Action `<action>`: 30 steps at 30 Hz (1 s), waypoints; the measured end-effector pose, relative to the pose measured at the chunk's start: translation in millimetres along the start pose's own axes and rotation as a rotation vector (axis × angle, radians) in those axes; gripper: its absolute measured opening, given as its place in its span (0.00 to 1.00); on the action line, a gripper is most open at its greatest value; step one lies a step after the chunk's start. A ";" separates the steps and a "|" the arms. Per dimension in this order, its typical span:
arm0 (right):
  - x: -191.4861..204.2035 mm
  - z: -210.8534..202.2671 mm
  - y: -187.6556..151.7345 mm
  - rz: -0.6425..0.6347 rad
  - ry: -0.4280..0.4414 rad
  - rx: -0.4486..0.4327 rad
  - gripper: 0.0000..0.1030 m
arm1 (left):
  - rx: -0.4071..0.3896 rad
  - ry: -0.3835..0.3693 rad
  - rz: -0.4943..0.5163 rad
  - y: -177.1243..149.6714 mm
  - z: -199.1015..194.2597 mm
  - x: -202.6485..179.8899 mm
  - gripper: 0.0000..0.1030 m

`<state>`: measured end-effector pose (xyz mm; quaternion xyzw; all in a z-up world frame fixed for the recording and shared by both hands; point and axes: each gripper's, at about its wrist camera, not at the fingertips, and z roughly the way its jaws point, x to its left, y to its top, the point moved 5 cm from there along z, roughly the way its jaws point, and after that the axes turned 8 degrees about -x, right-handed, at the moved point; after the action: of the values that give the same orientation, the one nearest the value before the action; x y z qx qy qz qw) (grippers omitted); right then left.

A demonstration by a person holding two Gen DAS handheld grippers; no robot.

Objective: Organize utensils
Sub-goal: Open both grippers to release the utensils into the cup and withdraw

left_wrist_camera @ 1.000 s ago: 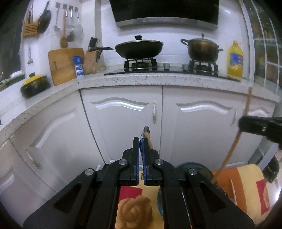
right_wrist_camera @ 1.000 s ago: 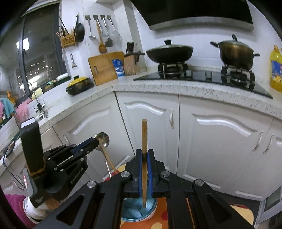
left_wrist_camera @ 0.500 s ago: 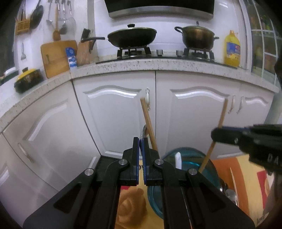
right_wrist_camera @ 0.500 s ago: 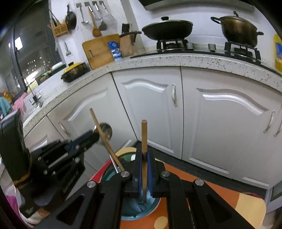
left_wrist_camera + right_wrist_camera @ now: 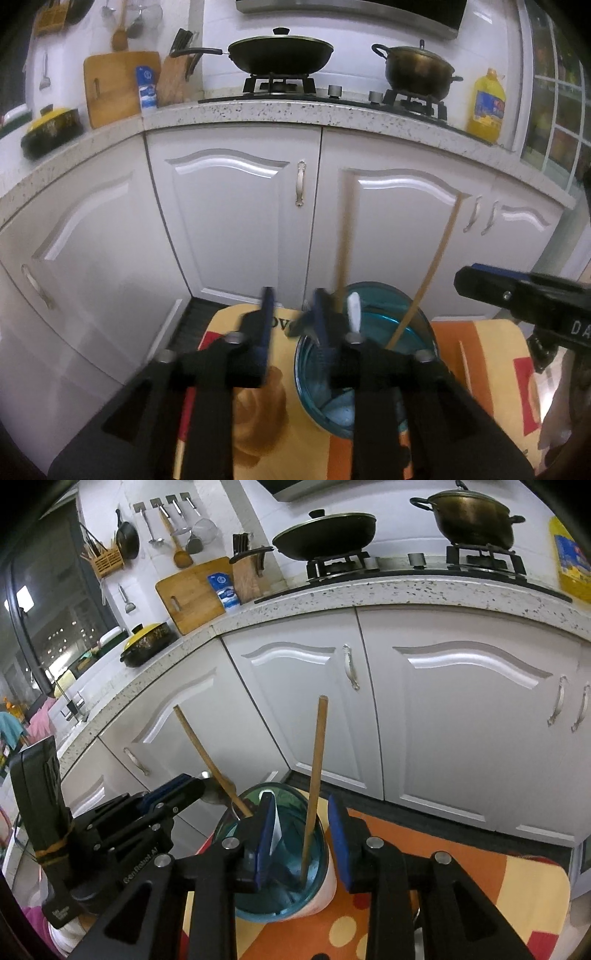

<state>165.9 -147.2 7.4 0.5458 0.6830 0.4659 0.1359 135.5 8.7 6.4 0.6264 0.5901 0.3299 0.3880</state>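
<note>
A blue glass holder (image 5: 291, 904) (image 5: 406, 306) stands on a patterned mat. My right gripper (image 5: 303, 829) hangs over it, its jaws opening. A wooden stick (image 5: 316, 768) stands between them with its lower end in the holder, and neither pad touches it. To the left, my left gripper (image 5: 173, 797) (image 5: 293, 317) is also opening at the holder's rim. A metal spoon's bowl (image 5: 210, 794) shows at its tip, blurred beside one finger in the left wrist view. A second wooden stick (image 5: 207, 753) (image 5: 343, 251) leans out of the holder. A white piece (image 5: 352, 310) pokes up inside.
The orange and yellow mat (image 5: 461, 853) covers the surface under the holder. White cabinet doors (image 5: 461, 720) rise close behind it, under a speckled counter (image 5: 369, 594) with a stove, a wok and a pot. A person's hand holds the left gripper's handle (image 5: 40, 812).
Both grippers were shut and now stand apart. The right one has sunk toward the holder and let go of its wooden stick. The left one has let go at the spoon.
</note>
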 end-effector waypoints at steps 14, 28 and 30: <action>7.1 -32.4 -20.3 0.009 -0.012 -0.003 0.27 | 0.006 -0.013 -0.026 -7.9 -32.4 -1.8 0.36; 21.5 -75.8 -49.2 -0.007 -0.041 -0.019 0.30 | 0.016 -0.071 -0.024 -21.3 -69.6 -29.4 0.45; 19.9 -83.1 -55.3 -0.002 -0.049 -0.020 0.30 | 0.016 -0.083 -0.021 -23.2 -74.7 -34.8 0.46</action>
<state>66.7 -168.8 14.3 0.5550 0.6753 0.4590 0.1587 56.2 -18.6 23.7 0.6363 0.5827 0.2946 0.4108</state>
